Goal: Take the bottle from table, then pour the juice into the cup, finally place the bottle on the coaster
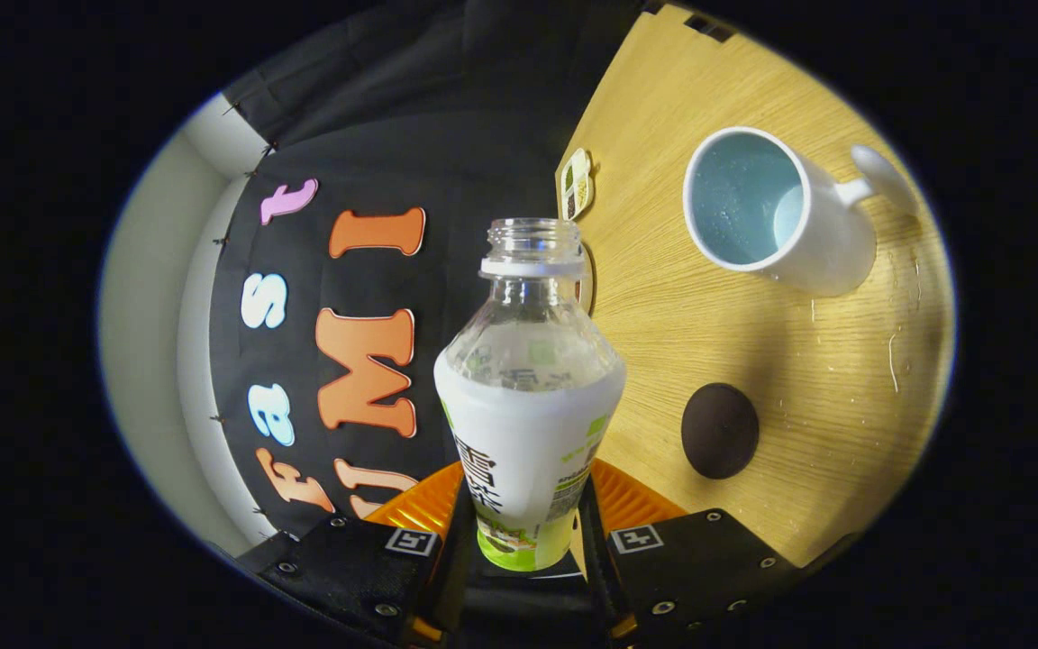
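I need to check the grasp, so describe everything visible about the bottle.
The bottle is clear plastic, uncapped, with a threaded open mouth and a white collar ring below it. A white label with green at the base wraps its lower body. It looks empty or nearly so, though the label hides the lower part. It is held between the fingers of the gripper, which press both its sides, lifted off the wooden table.

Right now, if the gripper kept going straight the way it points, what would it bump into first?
The gripper is shut on the bottle, which leads. Straight ahead, the bottle's open mouth would probably meet the black cloth wall first, though depth is unclear.
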{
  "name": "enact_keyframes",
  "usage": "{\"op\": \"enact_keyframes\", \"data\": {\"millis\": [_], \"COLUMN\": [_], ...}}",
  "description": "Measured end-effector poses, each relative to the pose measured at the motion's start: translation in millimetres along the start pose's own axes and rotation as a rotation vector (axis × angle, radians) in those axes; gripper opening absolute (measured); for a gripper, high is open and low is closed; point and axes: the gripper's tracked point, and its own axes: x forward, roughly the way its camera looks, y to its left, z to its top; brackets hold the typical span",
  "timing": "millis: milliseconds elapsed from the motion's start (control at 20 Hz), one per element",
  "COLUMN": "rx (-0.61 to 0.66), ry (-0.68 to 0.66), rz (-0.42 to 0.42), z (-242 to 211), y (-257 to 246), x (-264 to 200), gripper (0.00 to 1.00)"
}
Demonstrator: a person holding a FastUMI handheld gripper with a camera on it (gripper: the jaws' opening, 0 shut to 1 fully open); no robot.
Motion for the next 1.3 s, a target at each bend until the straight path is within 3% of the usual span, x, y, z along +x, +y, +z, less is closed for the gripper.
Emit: {"op": "enact_keyframes", "data": {"millis": [500,1300], "rx": [0.102,0.158], "ry": [-0.02,-0.017], "rz": [-0.012,-0.008], "z": [9,9], "y": [-1,10], "x": [4,3], "gripper": [0.55,0.55]}}
